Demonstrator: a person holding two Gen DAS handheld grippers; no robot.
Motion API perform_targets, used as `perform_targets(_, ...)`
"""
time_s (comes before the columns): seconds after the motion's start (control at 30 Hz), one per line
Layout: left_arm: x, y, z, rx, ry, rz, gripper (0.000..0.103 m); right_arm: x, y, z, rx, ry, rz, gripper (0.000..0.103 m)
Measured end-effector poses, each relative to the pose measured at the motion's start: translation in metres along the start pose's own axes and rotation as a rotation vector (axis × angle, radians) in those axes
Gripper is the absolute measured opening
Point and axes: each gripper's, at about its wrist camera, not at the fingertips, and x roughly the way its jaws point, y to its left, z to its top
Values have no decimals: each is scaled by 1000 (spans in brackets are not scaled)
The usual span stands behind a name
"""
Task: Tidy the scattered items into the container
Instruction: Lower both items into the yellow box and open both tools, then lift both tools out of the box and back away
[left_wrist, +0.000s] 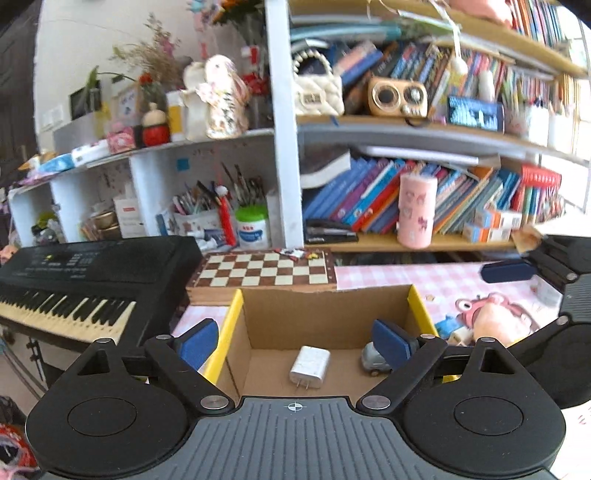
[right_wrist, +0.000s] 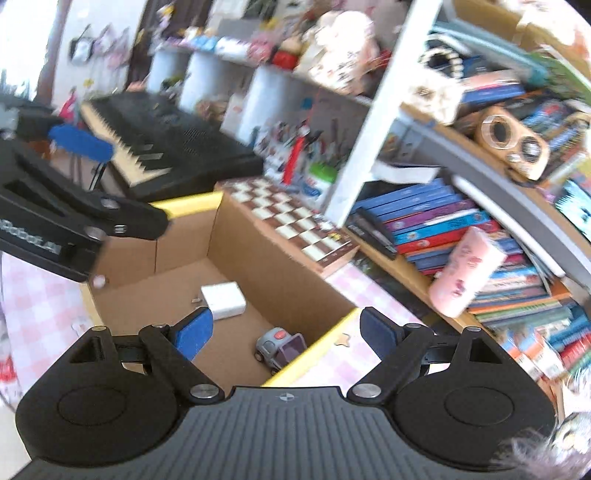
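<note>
black ribbed left gripper (left_wrist: 293, 341) and right gripper (right_wrist: 286, 332), blue-padded jaws, silver pivot screws

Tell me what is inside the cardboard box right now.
Inside the cardboard box lie a white charger and a small grey toy car, apart on the box floor. The near corners are hidden behind both grippers, so anything there cannot be seen.

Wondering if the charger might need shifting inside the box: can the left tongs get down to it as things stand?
Probably yes. The left tongs hang open above the open-topped cardboard box, and the white charger lies uncovered on its floor, apart from the toy car.
</note>
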Motion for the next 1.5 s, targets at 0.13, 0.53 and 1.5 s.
perform_targets(0.13,-25,5,-6,-34,-20,-2,93,-31,-1,-3,85,-44,-47,86)
perform_targets(0.53,-84,1,-46,-77,-23,13,95,-112,21,-42,288,-76,-157,91)
perform_targets(1.5,-128,-31,-144,-101,195,-41,95,-179,107,-147,491,128,-219,91)
